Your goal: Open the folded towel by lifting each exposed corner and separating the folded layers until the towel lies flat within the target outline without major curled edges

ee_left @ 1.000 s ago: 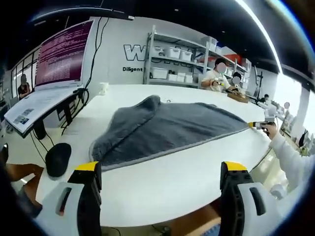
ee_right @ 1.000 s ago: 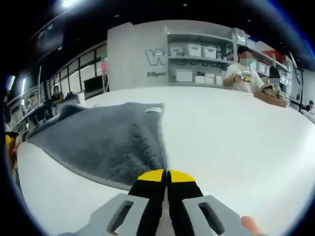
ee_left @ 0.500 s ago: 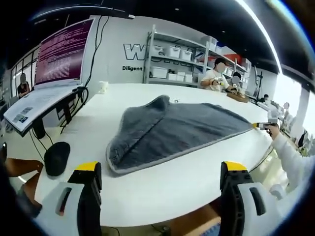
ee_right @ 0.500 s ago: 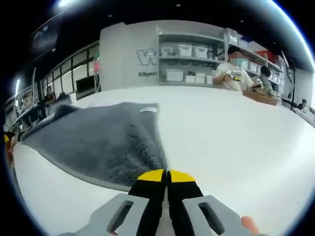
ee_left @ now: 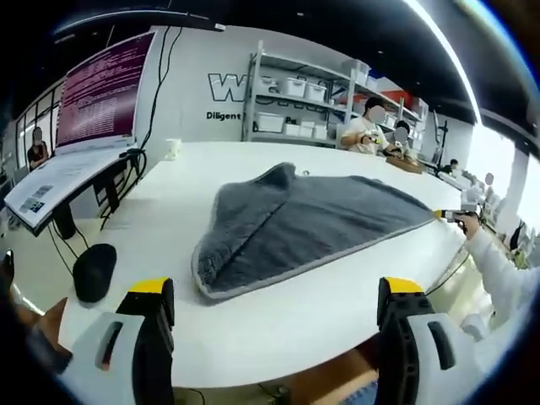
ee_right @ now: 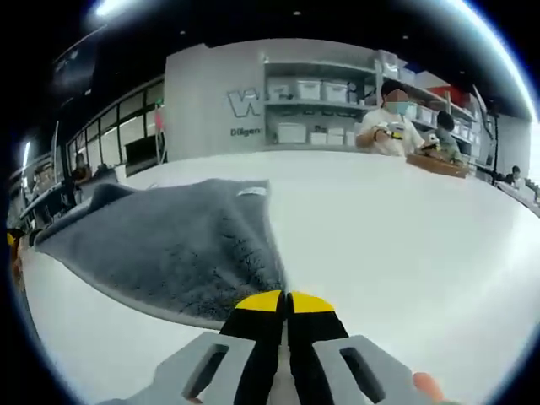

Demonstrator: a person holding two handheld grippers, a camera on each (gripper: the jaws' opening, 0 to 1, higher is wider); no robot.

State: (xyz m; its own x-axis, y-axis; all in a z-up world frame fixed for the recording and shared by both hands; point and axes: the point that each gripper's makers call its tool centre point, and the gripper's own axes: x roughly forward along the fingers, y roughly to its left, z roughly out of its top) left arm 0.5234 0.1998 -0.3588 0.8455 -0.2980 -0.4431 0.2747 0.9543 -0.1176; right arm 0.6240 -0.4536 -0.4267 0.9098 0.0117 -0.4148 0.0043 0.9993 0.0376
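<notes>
The grey towel (ee_left: 308, 228) lies on the white surface (ee_left: 278, 325), spread out toward the far side, with its near left end doubled over into a rounded fold and a ridge raised along its left edge. In the left gripper view the left tongs (ee_left: 274, 295) hang spread wide above the near edge of the surface, well short of the towel and touching nothing. At the right of that view the right tongs (ee_left: 445, 216) sit at the towel's pointed far corner, held by a hand in a white sleeve (ee_left: 498, 266).

In the right gripper view the yellow-tipped right tongs are pressed together at the towel's corner; they seem to pinch the cloth, though the tips cover the exact point of contact. From there the towel fans away to the left, a small white label (ee_right: 251, 192) showing on its far edge.

A monitor (ee_left: 103, 93) stands at the left, shelving with white boxes (ee_left: 291, 105) against the back wall, and people sit at the far end of the surface.
</notes>
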